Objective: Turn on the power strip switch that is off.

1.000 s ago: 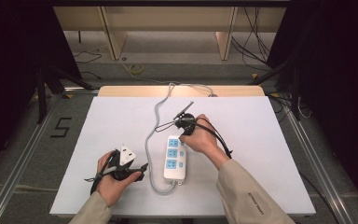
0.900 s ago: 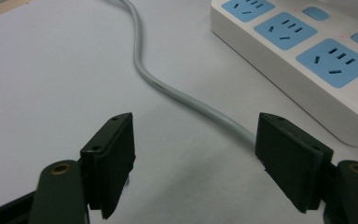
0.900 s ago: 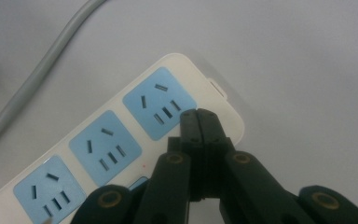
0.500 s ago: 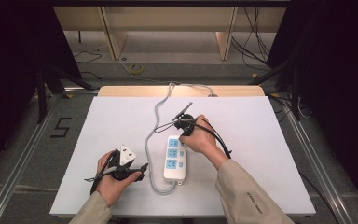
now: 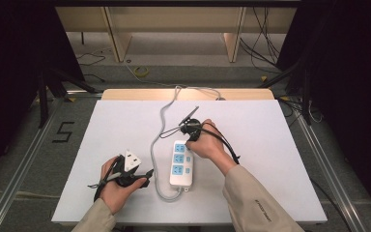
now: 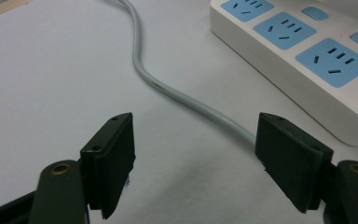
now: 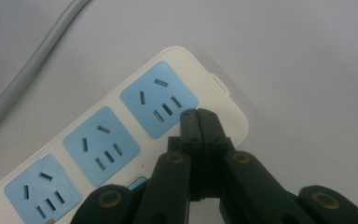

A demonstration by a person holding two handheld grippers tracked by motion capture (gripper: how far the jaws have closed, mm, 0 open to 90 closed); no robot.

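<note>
Bright even overhead light, perhaps slight softness.

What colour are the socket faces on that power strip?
Light blue, set in the white power strip; the right gripper view shows them best.

sleeves (image 5: 256, 203): beige | fingers (image 6: 112, 163): black, flat pads | pivots: brass screws

Around the white table (image 5: 280, 145), plenty of background clutter.
A pale wooden strip (image 5: 125, 94) runs along the far edge; beyond it stands a wooden frame (image 5: 118, 36), with a yellow cable coil (image 5: 141, 71) and black cables (image 5: 263, 41) on the grey floor. A "5" marking (image 5: 64, 131) sits at left, beside a metal rail (image 5: 24, 159).
</note>
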